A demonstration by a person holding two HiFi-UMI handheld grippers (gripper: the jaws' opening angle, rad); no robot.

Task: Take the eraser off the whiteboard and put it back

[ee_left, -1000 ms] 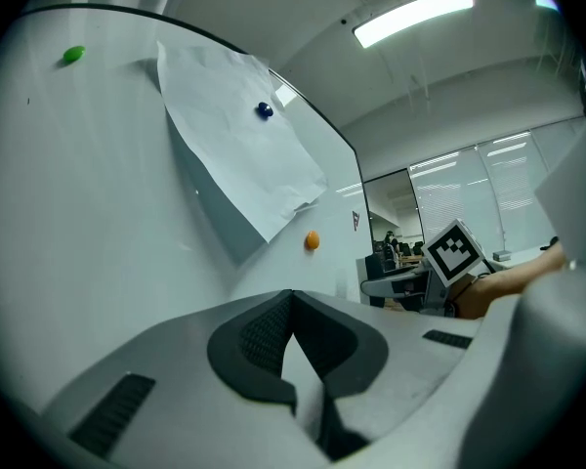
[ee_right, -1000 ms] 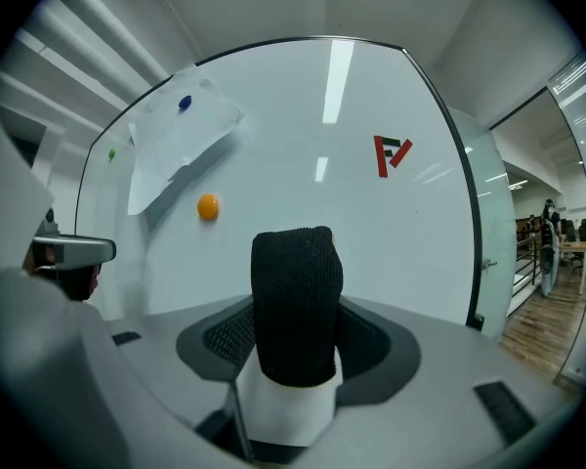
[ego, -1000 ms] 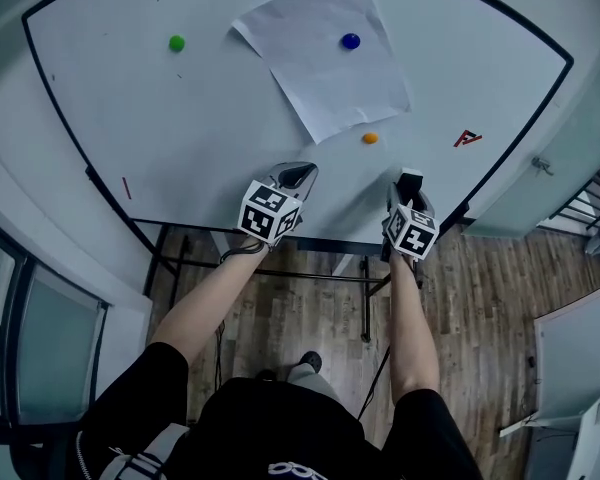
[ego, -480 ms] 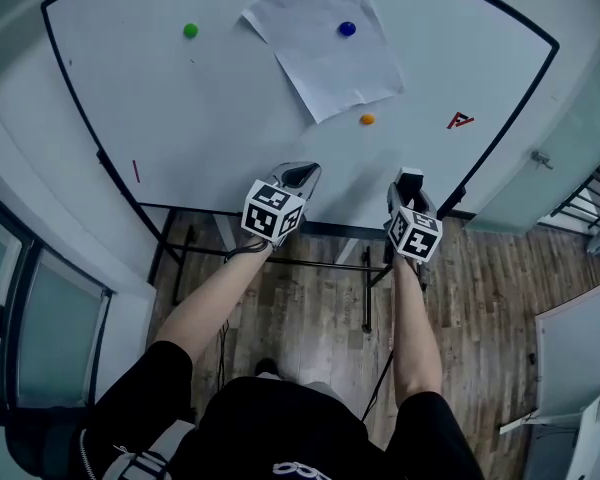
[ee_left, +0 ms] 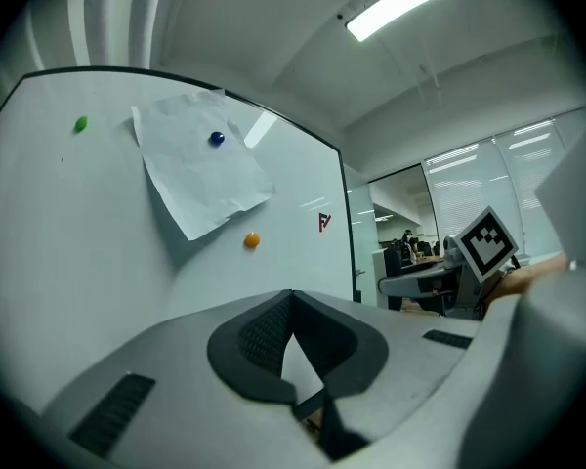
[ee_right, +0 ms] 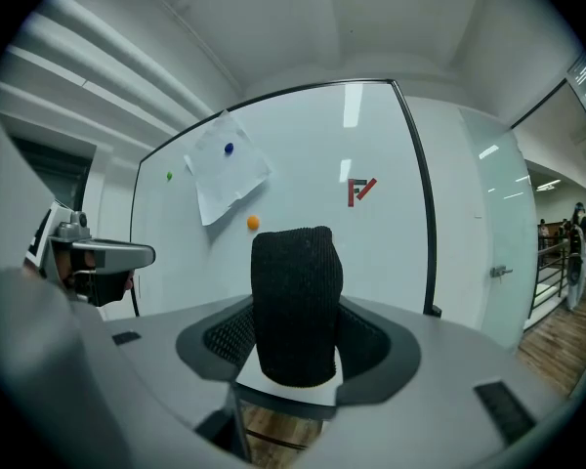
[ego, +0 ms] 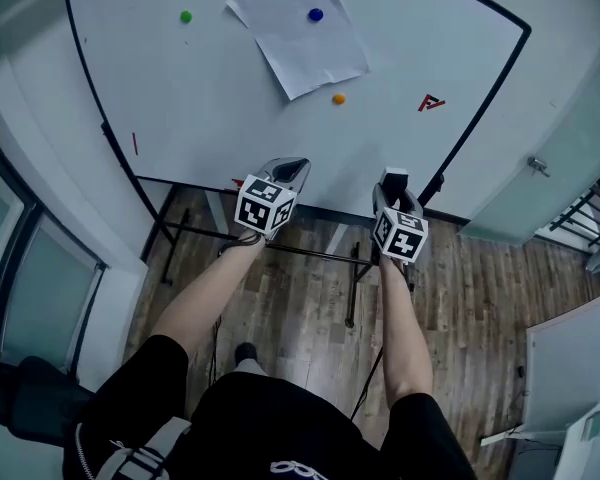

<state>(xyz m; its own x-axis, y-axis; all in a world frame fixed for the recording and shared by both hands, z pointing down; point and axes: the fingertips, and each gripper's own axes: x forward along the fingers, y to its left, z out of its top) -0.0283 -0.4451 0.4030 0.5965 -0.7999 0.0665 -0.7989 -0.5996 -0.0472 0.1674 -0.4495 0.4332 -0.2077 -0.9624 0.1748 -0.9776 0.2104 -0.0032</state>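
Where the eraser (ee_right: 295,306) sits: clamped in the right gripper (ego: 392,186), off the whiteboard (ego: 210,108), short of its lower edge.
Bearing: the whiteboard lies straight ahead of the jaws, and the eraser's long axis points toward it.
Look: black felt pad on a white base.
Left gripper (ee_left: 291,306): pinched closed on nothing, equally short of the whiteboard.
Stage: fits either just lifted off or about to go back.

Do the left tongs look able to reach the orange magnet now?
Probably not from here: the left tongs hang short of the whiteboard. Nothing blocks the magnet; a step forward should do.
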